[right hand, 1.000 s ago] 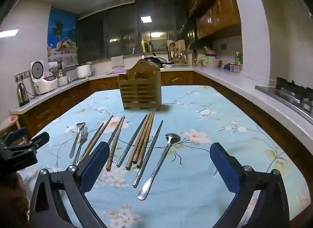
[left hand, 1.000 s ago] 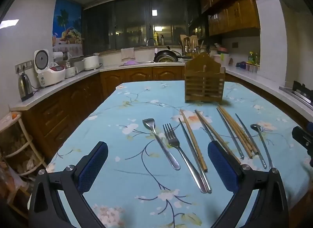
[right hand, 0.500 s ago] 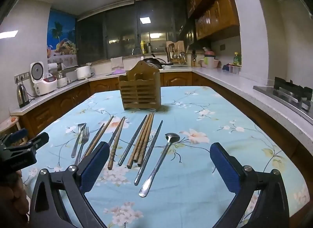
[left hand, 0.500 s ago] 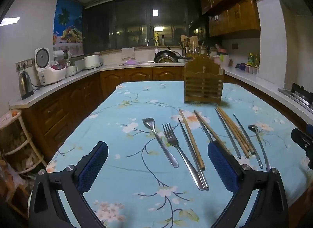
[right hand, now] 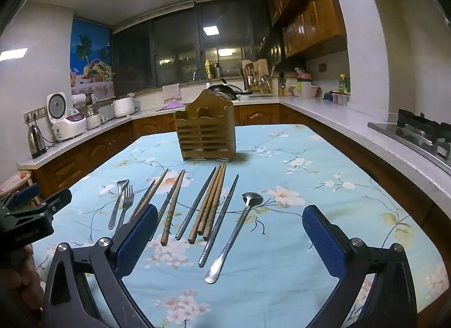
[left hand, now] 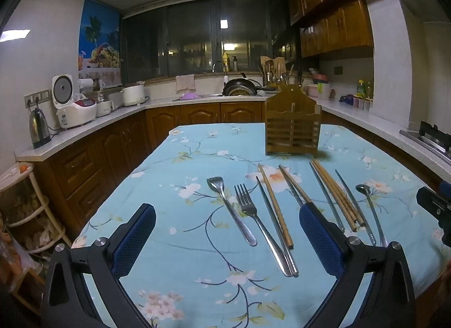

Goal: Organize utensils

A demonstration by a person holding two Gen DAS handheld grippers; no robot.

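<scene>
A slatted wooden utensil holder stands upright at the far middle of the table. In front of it lie a spork, a fork, several wooden and metal chopsticks and a long metal spoon. My left gripper hovers open near the table's front edge, over the spork and fork handles, holding nothing. My right gripper is open too, above the spoon and chopstick ends. Each gripper shows at the edge of the other's view.
A floral blue cloth covers the table. Counters run around the room with a kettle, rice cookers, a sink with a pan and a hob. A rack stands to the left of the table.
Both grippers have drifted slightly back and up; the utensils sit a little higher in the left view. Nothing on the table has moved.
</scene>
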